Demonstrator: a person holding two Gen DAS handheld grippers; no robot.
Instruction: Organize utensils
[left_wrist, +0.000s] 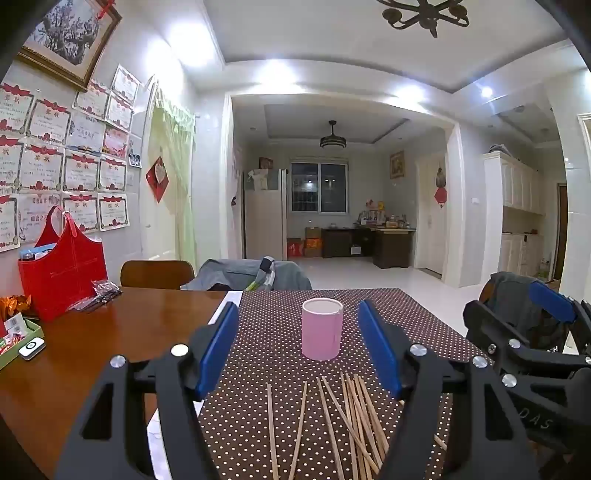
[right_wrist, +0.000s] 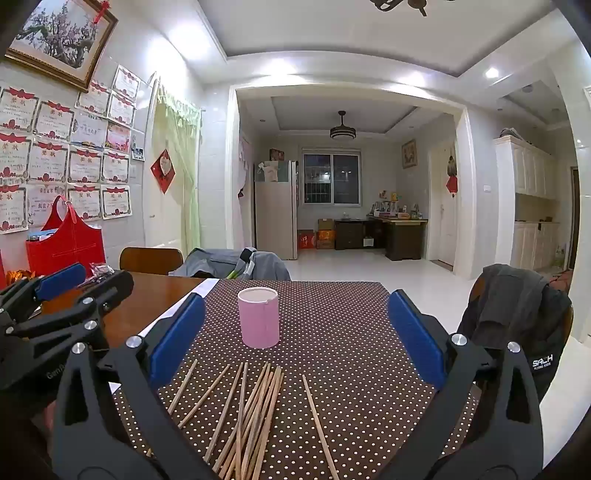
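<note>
Chopsticks (left_wrist: 347, 424) lie scattered on your polka-dot tablecloth (left_wrist: 406, 317), at 6 o'clock from the upright pink cup (left_wrist: 322, 328). Your left gripper (left_wrist: 299, 343) and right gripper (right_wrist: 295, 332) hover with jaws released, empty.

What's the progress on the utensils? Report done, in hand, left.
Done: nothing visible; the pink cup stands upright with no chopsticks sticking out, though its inside is hidden. In hand: nothing; the left gripper and right gripper are both open above the table. Left: all the chopsticks lie loose on the dotted cloth in front of the cup, one apart to the right.
</note>
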